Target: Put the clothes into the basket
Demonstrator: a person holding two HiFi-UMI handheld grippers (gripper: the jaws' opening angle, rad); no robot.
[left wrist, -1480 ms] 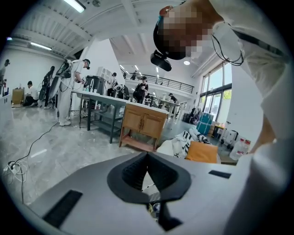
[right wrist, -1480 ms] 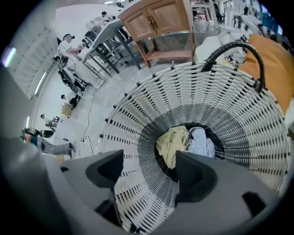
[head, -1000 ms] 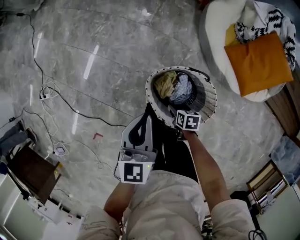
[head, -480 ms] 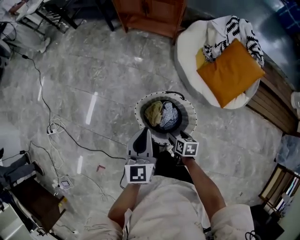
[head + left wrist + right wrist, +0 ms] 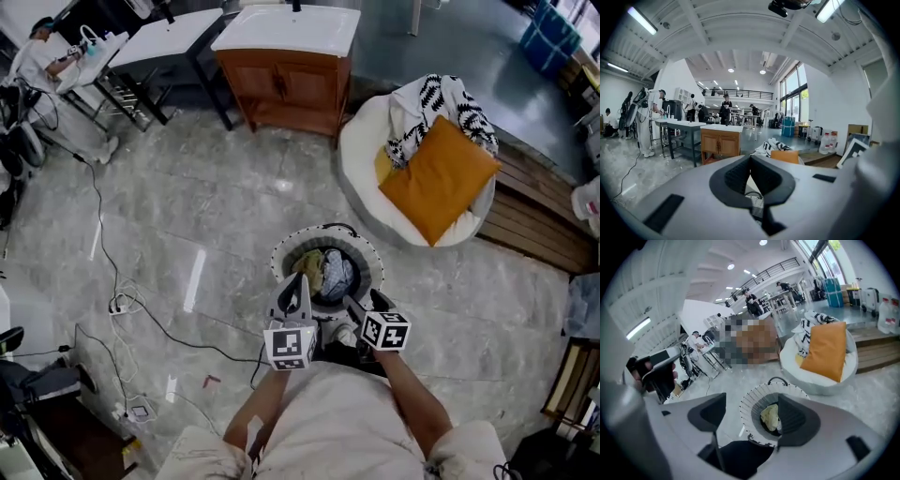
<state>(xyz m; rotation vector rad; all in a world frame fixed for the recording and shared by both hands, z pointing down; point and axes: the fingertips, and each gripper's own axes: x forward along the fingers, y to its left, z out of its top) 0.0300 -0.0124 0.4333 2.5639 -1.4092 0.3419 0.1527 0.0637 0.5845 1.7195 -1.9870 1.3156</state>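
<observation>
Clothes lie in the round basket; left gripper is closed and empty, right gripper gapes wide, empty.

Cushion: orange square fabric cushion, on white round beanbag seat.
Cabinet: brown wooden cabinet, white top.
Cables: black cables on grey marble floor.

Round white basket with a dark inside, standing upright on the floor, yellow cloth and blue-grey cloth bunched together inside it
</observation>
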